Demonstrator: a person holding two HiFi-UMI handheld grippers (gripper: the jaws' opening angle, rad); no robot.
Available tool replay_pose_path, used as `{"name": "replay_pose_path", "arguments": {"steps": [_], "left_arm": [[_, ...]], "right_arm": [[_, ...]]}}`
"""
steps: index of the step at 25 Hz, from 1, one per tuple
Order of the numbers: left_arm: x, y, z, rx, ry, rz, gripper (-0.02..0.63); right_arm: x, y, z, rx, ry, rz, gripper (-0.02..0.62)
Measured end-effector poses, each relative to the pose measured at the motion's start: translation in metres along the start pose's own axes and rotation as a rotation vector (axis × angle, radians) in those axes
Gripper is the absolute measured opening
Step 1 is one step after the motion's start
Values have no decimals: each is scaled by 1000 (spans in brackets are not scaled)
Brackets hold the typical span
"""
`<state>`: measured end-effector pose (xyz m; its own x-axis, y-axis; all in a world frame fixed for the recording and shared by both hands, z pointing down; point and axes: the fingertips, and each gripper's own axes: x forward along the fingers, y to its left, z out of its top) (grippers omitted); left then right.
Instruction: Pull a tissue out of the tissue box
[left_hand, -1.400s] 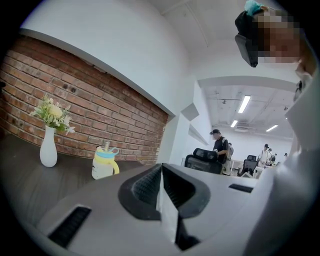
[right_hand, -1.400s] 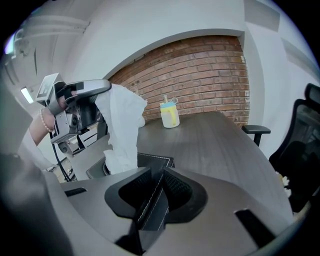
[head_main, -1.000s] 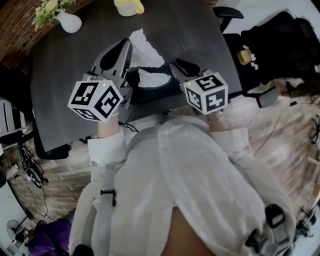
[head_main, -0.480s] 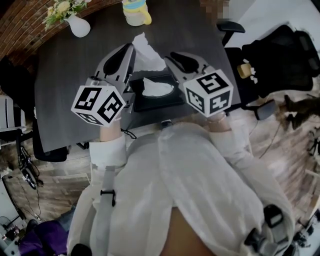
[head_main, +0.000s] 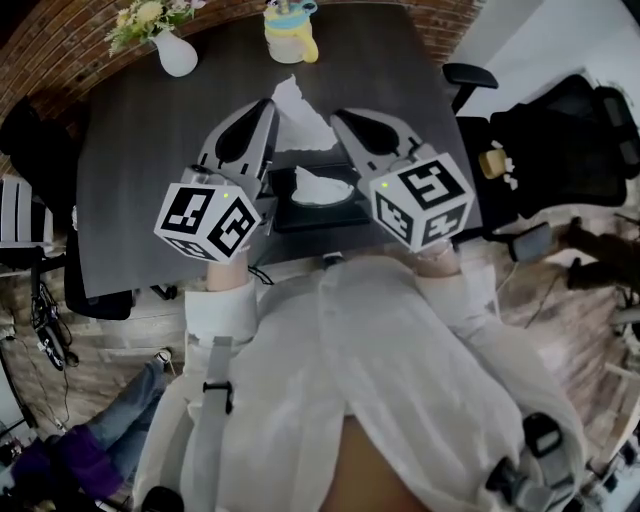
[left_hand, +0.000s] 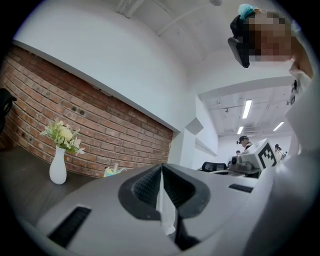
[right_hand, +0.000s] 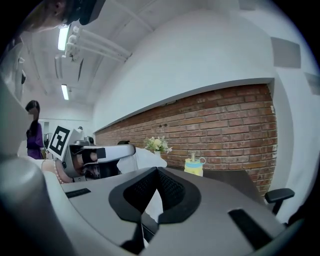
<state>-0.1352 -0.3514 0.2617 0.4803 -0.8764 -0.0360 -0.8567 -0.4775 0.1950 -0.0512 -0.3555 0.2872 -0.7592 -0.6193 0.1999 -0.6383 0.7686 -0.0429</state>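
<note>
Dark grey tabletop (head_main: 130, 200) runs up to a red brick wall (left_hand: 100, 135), and near its front edge sits the black rectangular tissue box (head_main: 300, 215). A crumpled white tissue (head_main: 322, 186) pokes up through the slot in the box's top. Just beyond the box, a loose white paper tissue (head_main: 300, 112) hangs raised between the tips of the 2 grippers. The left gripper (left_hand: 161, 169) has its jaws pressed together on a strip of this tissue, which hangs down between the pads. The right gripper (right_hand: 157, 172) also has its jaws drawn together, and a white strip showing between them looks like the same sheet. In the head view, the 2 black-and-white marker cubes (head_main: 208, 218) stand over the near corners of the box and hide them. Farther back on the table, a white vase of pale flowers (head_main: 177, 55) stands at the left, and a yellow cup with a light blue top (head_main: 290, 35) stands behind the raised tissue, well apart from the box. Off the table's right edge are a black office chair (head_main: 468, 75) and a dark heap of bags or cloth (head_main: 560, 130) on the wooden floor (head_main: 560, 300). A seated person's blue trouser legs (head_main: 130, 440) show at the lower left.
</note>
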Motion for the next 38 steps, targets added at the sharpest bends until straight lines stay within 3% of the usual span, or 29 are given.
{"name": "replay_pose_path", "arguments": {"steps": [5,11,38], "left_arm": [[-5,0,-4,-5,-5,19,6],[-8,0,-11,-10,6,36,6],[-20,0,-18,-29,17,39,6]], "right_arm": [[0,7,6,8,-36,46,3],[2,13,-3,5,-10,76,3],[-6,15,-33,69,53,52,3]]}}
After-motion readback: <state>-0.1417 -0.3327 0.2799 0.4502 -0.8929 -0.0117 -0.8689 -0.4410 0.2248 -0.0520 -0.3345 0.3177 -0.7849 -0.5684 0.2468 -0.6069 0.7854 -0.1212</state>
